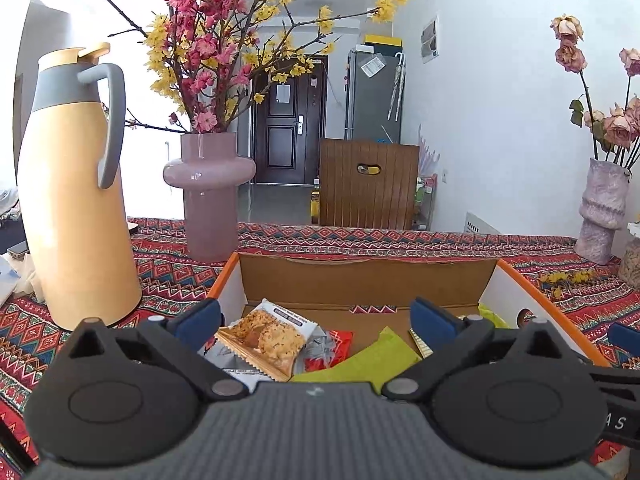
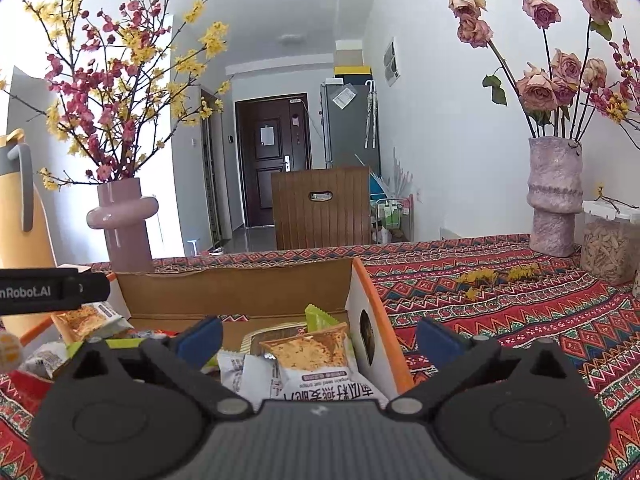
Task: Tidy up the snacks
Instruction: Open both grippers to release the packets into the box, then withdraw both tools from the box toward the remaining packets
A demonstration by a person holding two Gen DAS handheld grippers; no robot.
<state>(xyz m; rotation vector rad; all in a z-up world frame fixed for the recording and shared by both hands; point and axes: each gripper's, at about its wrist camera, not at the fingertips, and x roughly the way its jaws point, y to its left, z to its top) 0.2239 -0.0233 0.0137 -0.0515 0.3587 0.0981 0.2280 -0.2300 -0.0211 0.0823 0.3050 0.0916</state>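
Observation:
An open cardboard box with orange edges sits on the patterned tablecloth and holds several snack packets. In the left wrist view my left gripper is open above the box's near side, over an oat-crisp packet, a red packet and a green packet. In the right wrist view my right gripper is open, astride the box's right wall, with a white oat-crisp packet between its fingers, not gripped. The left gripper's body shows at the left.
A yellow thermos jug and a pink vase of blossom branches stand left of the box. A mottled vase of dried roses and a clear jar stand at the right. A wooden chair back is behind the table.

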